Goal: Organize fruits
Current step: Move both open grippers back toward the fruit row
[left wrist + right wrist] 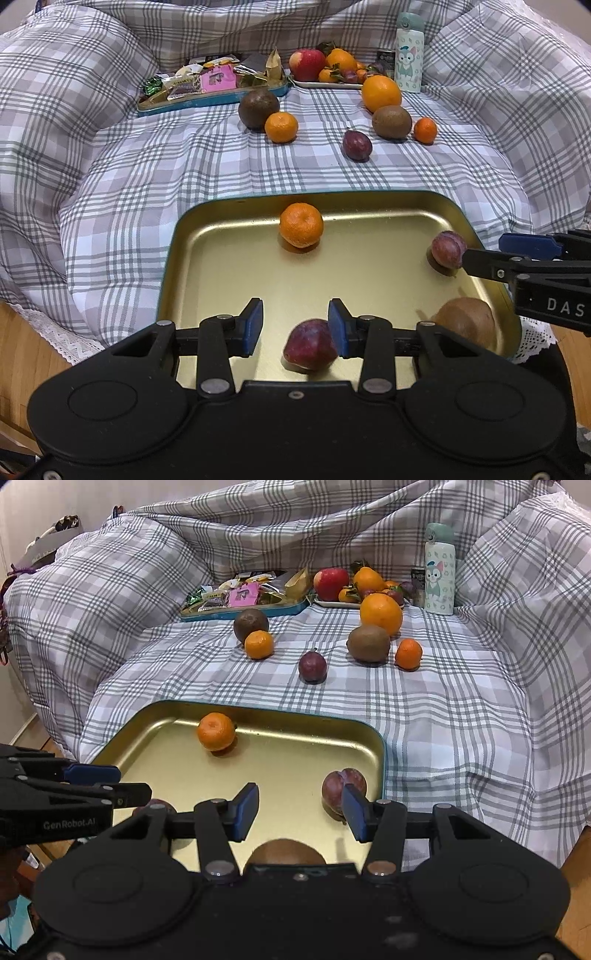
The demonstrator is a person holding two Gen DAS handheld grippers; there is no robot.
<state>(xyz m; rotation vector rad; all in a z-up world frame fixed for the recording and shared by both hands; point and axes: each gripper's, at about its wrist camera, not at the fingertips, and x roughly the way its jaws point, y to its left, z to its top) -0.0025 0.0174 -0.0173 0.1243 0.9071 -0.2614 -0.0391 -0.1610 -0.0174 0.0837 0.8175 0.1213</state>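
Observation:
A gold tray [229,273] with a teal rim lies on the checked cloth and holds a tangerine [301,224], two plums and a kiwi [467,323]. My left gripper [295,326] hangs open over the tray's near edge. One plum [310,345] lies on the tray just under its right pad, and the left pad is clear of it. My right gripper [299,812] is open too, above the kiwi [286,851], with the second plum [343,786] resting beyond its right pad. Each gripper shows side-on in the other's view.
Loose on the cloth beyond the tray are a big orange [381,93], two kiwis, two tangerines and a plum [356,144]. Further back stand a teal snack tray [210,99], a white plate [325,85] of fruit and a printed bottle [409,55]. Folded bedding rises around.

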